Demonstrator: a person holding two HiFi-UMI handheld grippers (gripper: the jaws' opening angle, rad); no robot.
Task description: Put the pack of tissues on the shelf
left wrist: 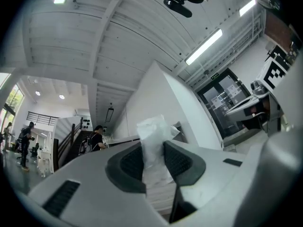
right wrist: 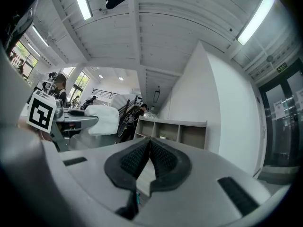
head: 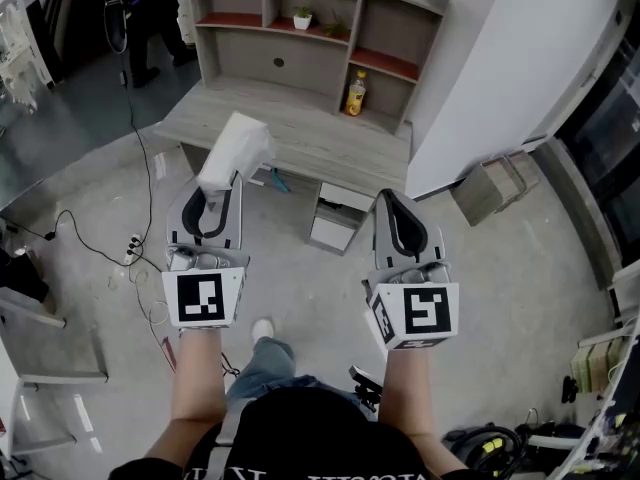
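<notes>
My left gripper [head: 212, 204] is shut on a white pack of tissues [head: 235, 151], which sticks forward out of its jaws above the front edge of the desk. In the left gripper view the pack [left wrist: 154, 148] is pinched between the two dark pads. The grey shelf unit [head: 318, 40] stands on the back of the desk, with red-floored compartments. My right gripper [head: 398, 222] is held level to the right, jaws closed together with nothing between them; its own view shows the pads [right wrist: 163, 159] touching, the shelf unit [right wrist: 173, 134] ahead, and the pack [right wrist: 102, 119] at the left.
A yellow bottle [head: 355, 94] stands in the shelf's lower right compartment and a small potted plant [head: 302, 17] on the upper ledge. A white drawer unit [head: 338, 218] sits under the desk. Cables and a power strip [head: 133, 249] lie on the floor at left; a white wall panel [head: 520, 78] rises at right.
</notes>
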